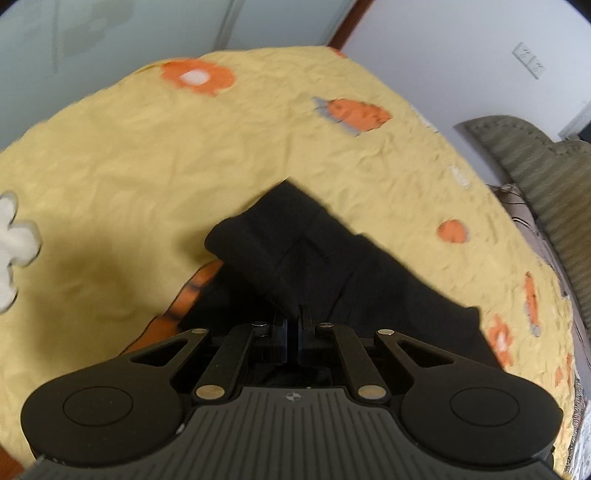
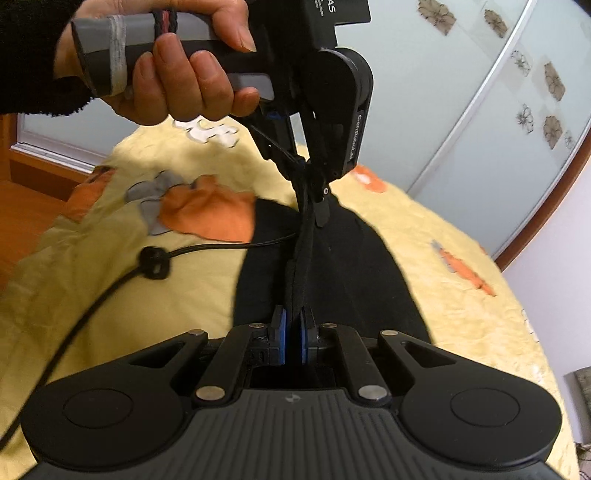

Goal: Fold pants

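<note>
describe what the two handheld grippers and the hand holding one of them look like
Both grippers, the left gripper and right gripper, are matte black with ribbed bodies, round side discs, silver pivot pins and blue-edged pads. The other unit's handle is grey, wrapped in white tape. The hand wears a fuzzy black sleeve. A black cable trails.

I see a bed under a crumpled yellow bedspread point(image 1: 155, 155) printed with orange flowers. Behind it stand frosted sliding wardrobe doors point(image 2: 491, 122) with brown flower motifs and a wooden frame. A white wall point(image 1: 443, 55) carries a socket plate point(image 1: 529, 60); an olive padded headboard point(image 1: 532, 162) stands beside it.
</note>
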Motion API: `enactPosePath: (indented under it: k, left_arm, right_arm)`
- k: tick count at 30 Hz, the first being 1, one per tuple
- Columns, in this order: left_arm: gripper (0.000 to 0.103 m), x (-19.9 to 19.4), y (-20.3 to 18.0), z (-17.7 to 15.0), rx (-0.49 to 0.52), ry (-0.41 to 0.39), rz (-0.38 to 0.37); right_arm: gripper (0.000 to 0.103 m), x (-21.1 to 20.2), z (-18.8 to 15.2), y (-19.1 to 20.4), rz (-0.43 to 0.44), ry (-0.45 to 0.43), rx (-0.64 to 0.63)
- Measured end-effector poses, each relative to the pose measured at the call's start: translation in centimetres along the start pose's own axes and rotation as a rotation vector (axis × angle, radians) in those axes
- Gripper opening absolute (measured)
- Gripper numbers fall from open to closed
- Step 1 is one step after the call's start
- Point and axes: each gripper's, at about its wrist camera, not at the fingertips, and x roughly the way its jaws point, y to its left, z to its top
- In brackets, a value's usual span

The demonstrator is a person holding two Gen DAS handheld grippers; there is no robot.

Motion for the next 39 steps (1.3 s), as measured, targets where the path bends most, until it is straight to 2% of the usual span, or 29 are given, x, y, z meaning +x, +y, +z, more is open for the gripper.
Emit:
enactPosePath:
  k: [4,6,7,8,9,11,12,14,15,16,19,21,23,25,27,30,33,35,39]
  left_arm:
    - [0.009,-0.4,0.4,-1.0,0.009,-0.024,0.028]
    - [0.013,-0.5,-0.3,-1.4,0.067,-0.052,0.060]
    - [0.021,-0.4,-0.6,-1.6,0.092,-0.062,0.091]
    - [0.034,0.0,-0.9,-1.7,0.116,-0.060,0.129]
    - [0.039,0.2,-1.2,-1.8,0.136,-0.049,0.148]
    - [0.055,0.0,-1.0,-2.0,0.141,-0.047,0.180]
    - [0.059,-0.3,-0.9,-2.1,0.136,-0.055,0.188]
    - [0.074,-1.5,-0.1,-2.1,0.112,-0.087,0.203]
    - [0.076,-2.0,0.3,-2.0,0.091,-0.098,0.212]
    - [0.077,-2.7,0.9,-1.9,0.064,-0.107,0.217]
    - [0.076,-5.6,2.9,-1.6,-0.029,-0.172,0.282]
    - [0.077,-8.1,3.5,-1.3,-0.068,-0.260,0.331]
    - [0.080,-10.8,2.9,-1.3,-0.055,-0.363,0.356]
    - [0.090,-11.8,1.1,-1.1,0.022,-0.373,0.304]
    - [0.091,-11.5,-1.5,-1.5,0.130,-0.330,0.211]
    - [0.092,-8.6,-7.2,-3.7,0.376,-0.207,0.038]
    - [0.089,-5.4,-12.8,-7.3,0.658,-0.108,-0.129]
    - [0.089,-4.0,-16.0,-10.4,0.858,-0.098,-0.223]
    - [0.089,-2.2,-19.0,-14.5,1.109,-0.113,-0.320]
  right_arm:
    - [0.007,-0.2,0.2,0.9,0.017,-0.002,0.056]
    - [0.007,0.0,0.1,1.1,0.012,0.015,0.062]
    - [0.008,0.0,0.0,1.7,0.000,0.015,0.067]
    - [0.009,0.0,-0.3,2.0,-0.013,0.013,0.079]
    - [0.010,0.3,-0.3,2.5,-0.012,0.027,0.091]
    - [0.014,0.3,0.0,3.7,-0.038,0.027,0.105]
    - [0.020,-0.2,0.1,3.9,-0.050,0.027,0.108]
    - [0.038,-1.8,0.1,4.6,-0.070,0.011,0.112]
    - [0.055,-2.8,0.0,4.9,-0.075,-0.001,0.119]
    - [0.064,-4.1,-0.3,5.2,-0.078,-0.019,0.129]
    - [0.065,-7.3,-1.6,5.4,-0.117,-0.044,0.181]
    - [0.065,-9.8,-3.2,4.6,-0.195,-0.043,0.267]
    - [0.065,-12.4,-5.4,3.3,-0.312,-0.033,0.375]
    - [0.065,-14.5,-7.5,2.2,-0.420,-0.025,0.492]
    - [0.065,-17.0,-10.5,0.8,-0.501,-0.040,0.684]
    - [0.065,-20.0,-14.8,-1.1,-0.498,-0.124,1.003]
    - [0.065,-21.7,-18.4,-2.1,-0.470,-0.199,1.238]
    - [0.065,-21.8,-19.7,-2.5,-0.478,-0.189,1.314]
    - [0.065,-21.9,-20.9,-2.7,-0.543,-0.104,1.329]
